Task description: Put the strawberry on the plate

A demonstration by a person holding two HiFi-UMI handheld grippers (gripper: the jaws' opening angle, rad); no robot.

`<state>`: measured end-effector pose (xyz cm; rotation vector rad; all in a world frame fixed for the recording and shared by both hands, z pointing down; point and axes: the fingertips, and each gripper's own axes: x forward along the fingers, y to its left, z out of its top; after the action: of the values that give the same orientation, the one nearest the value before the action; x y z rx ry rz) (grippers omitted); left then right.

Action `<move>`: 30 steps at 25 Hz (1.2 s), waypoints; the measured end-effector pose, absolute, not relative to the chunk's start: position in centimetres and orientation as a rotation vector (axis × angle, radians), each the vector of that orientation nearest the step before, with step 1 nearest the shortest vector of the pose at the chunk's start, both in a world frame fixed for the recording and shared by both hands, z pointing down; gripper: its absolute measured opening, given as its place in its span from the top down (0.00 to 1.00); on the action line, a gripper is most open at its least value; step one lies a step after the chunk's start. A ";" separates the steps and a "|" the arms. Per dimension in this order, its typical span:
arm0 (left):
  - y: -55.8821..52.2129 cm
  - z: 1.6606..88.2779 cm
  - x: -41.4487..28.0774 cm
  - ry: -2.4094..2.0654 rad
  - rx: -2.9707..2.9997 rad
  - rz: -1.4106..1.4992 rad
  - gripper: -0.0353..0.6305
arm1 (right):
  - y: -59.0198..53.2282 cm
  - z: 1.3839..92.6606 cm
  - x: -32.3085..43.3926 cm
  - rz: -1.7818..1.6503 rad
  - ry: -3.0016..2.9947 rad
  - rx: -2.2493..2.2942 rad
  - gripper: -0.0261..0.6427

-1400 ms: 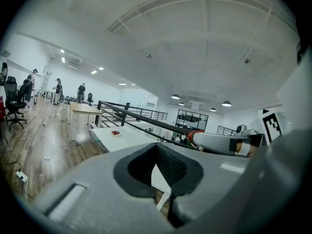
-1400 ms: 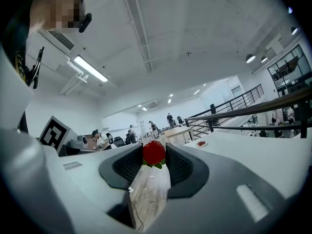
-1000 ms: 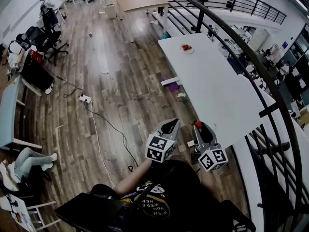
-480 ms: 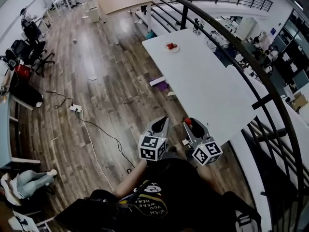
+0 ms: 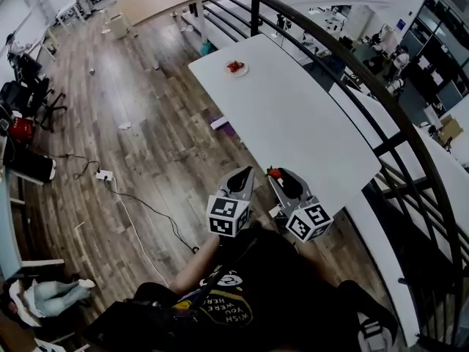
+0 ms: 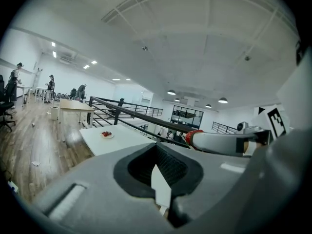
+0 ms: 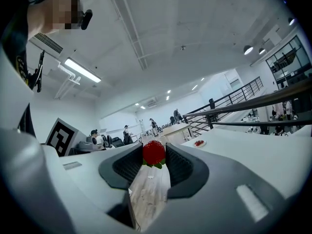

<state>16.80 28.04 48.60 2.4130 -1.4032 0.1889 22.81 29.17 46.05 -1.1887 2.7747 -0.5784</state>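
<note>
Far left in the head view we've got wood floor (image 5: 146, 145) with a white power strip (image 5: 103, 174) and a cable (image 5: 146, 211) trailing off it, and office chairs (image 5: 22, 86) along the left edge. Left gripper (image 5: 246, 171) is held low over the floor, short of the table's near end, with its marker cube (image 5: 229, 216) facing up. In the left gripper view its jaws are clenched, pads meeting at the tips, nothing between them. Just beside it on the right is the right gripper (image 5: 276, 174), also with its marker cube (image 5: 308, 222) up, at the table's near corner. Its jaws stand apart and are clamped on the strawberry (image 7: 154, 153), red body pinched between the black pads at the tips, green leaves pointing down. So the strawberry sits in the right gripper, off the table and well apart from the plate. The long white table (image 5: 293, 116) runs away from us toward the upper left. The plate (image 5: 242, 70) sits near its far end, small and white, with something red already on it; we can't tell exactly what. Both gripper views show that plate far ahead on the tabletop. Right of the table a dark curved railing (image 5: 381, 94) sweeps from top centre to the lower right, with more white desks (image 5: 410, 145) beyond it. The person's black shirt (image 5: 249, 299) fills the bottom of the head view.
</note>
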 end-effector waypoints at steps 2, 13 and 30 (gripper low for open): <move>26.8 48.3 17.2 -1.440 2.409 0.202 0.94 | 28.5 46.1 23.3 -0.594 2.774 -1.181 0.74; 21.0 48.8 16.4 -1.460 2.401 0.262 0.94 | 23.0 46.7 23.1 -0.647 2.742 -1.224 0.74; 14.9 49.9 9.4 -1.194 2.486 0.261 0.94 | 15.9 47.1 14.4 -0.654 2.746 -1.283 0.74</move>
<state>9.41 14.91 49.85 2.4856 -1.1939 0.2613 14.43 15.93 47.06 -1.2828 2.7461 -0.6544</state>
